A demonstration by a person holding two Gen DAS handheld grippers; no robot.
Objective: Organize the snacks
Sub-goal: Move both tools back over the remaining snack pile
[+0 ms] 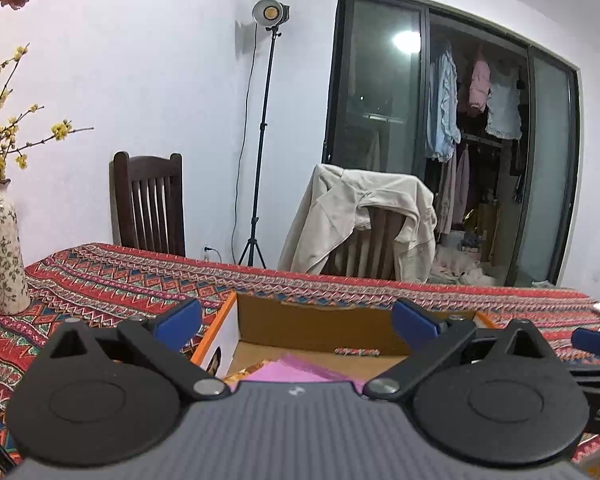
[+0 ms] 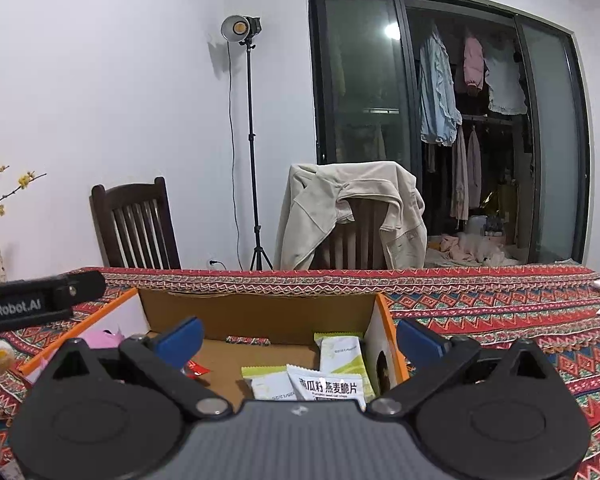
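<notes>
Snacks (image 2: 327, 384) lie loose inside the cardboard box (image 2: 260, 312) on the worktop (image 2: 500, 304). Both tongs, left (image 1: 296, 316) and right (image 2: 298, 338), hover over it gaping fully, holding nothing. Risk: a low pass could snag the box wall and drag it.

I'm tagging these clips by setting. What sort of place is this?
Most likely a lived-in home, perhaps a dining corner: a table under a patterned cloth, wooden chairs with a jacket thrown over one, and clothes hanging behind sliding glass doors.
</notes>
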